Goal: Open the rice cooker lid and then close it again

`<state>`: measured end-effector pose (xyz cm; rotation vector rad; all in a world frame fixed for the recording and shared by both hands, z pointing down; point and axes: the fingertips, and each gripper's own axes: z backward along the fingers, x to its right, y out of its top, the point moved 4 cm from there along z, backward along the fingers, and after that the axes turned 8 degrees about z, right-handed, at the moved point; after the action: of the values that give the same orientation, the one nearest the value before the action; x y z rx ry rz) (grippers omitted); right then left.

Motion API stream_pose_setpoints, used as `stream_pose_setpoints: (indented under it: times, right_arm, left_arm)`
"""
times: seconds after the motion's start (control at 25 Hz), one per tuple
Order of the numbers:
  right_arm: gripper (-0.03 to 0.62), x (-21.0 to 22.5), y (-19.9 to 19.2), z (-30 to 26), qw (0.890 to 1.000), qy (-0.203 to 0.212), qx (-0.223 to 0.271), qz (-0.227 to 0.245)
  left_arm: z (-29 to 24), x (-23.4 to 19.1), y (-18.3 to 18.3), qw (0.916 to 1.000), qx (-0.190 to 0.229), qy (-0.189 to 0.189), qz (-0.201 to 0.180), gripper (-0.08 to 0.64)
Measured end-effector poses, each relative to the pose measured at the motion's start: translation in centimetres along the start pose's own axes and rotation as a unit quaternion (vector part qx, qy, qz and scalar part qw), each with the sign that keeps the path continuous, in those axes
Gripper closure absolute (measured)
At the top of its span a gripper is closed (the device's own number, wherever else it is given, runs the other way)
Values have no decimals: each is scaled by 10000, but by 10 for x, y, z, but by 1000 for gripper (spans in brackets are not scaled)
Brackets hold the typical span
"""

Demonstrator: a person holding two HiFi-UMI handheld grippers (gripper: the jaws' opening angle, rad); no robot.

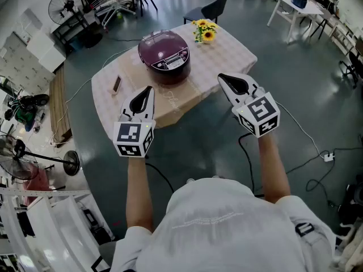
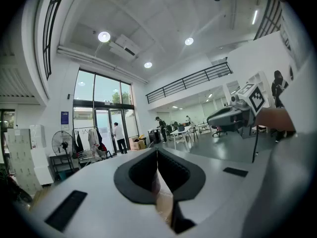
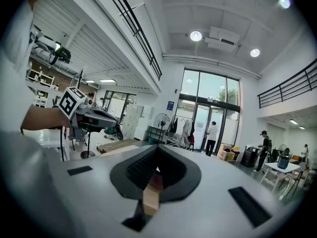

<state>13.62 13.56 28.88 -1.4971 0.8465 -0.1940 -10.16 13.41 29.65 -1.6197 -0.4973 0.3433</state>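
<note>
Left gripper (image 1: 144, 95) jaws pressed together, empty; right gripper (image 1: 229, 83) likewise, short of the rice cooker (image 1: 164, 52).

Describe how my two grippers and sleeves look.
The left gripper and right gripper match: pale grey shells, black-lined pointed jaws, a white cube with black square markers at the rear. The person wears a white short-sleeved shirt.

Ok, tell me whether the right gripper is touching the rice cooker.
Apart. The head view shows the right gripper, jaws shut, held clear of the rice cooker, with bare tablecloth between them.
</note>
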Motion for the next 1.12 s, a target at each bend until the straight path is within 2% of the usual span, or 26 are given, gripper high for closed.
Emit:
stream_pose_setpoints:
  times: [0.2, 0.84, 1.12]
  right_arm:
    - [568, 0, -1, 2, 10000, -21, 23, -49]
    - [568, -5, -1, 9, 9997, 60, 143, -197]
    - [563, -11, -1, 14, 9992, 291, 176, -192]
  left_arm:
    - [1, 2, -3, 9999, -54, 89, -73, 543]
    - [11, 12, -2, 10000, -38, -2, -81, 543]
    - [14, 18, -3, 9999, -40, -68, -78, 540]
